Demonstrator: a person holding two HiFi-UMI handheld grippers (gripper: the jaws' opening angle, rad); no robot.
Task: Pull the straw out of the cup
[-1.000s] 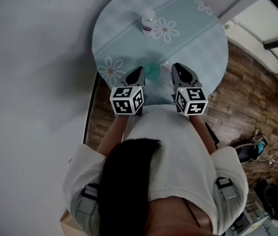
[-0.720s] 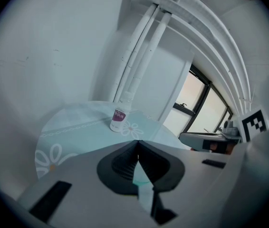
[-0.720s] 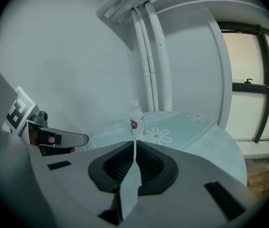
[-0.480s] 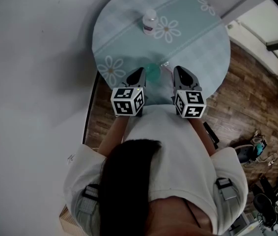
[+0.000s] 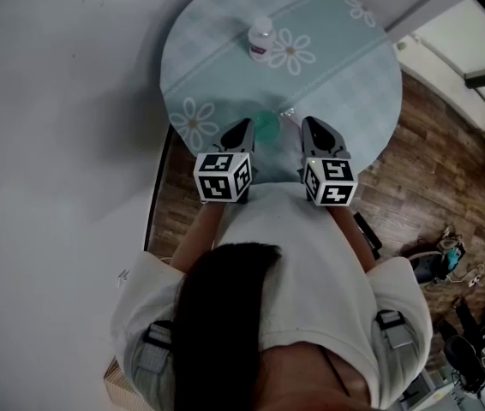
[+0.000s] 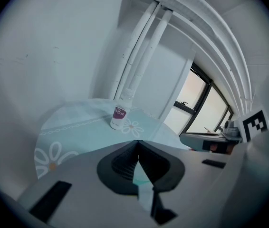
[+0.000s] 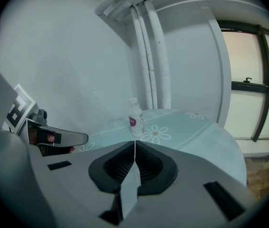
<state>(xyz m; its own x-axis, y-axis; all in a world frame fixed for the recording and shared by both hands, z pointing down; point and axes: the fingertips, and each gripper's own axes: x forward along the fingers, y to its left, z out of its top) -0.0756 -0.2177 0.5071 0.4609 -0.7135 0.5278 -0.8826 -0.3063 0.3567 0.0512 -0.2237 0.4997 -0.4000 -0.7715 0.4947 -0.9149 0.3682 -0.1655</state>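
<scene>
A small green cup [image 5: 267,125] stands near the round table's front edge, between my two grippers. My left gripper [image 5: 244,124] touches the cup's left side. In the left gripper view its jaws [image 6: 138,144] are shut, with a green sliver of the cup between the pads. My right gripper [image 5: 310,123] sits just right of the cup, and its jaws [image 7: 134,144] are shut tip to tip. A pale glint [image 5: 290,113] beside the cup may be the straw. I cannot tell whether the right jaws pinch it.
A small white bottle with a purple label [image 5: 260,38] stands at the far side of the teal flowered tablecloth [image 5: 345,67]. A grey wall lies to the left and wooden floor [image 5: 448,169] to the right. White pipes [image 7: 148,56] run up the wall behind the table.
Hardly anything differs. The right gripper has edged slightly toward me. The left gripper, cup and bottle stay where they were.
</scene>
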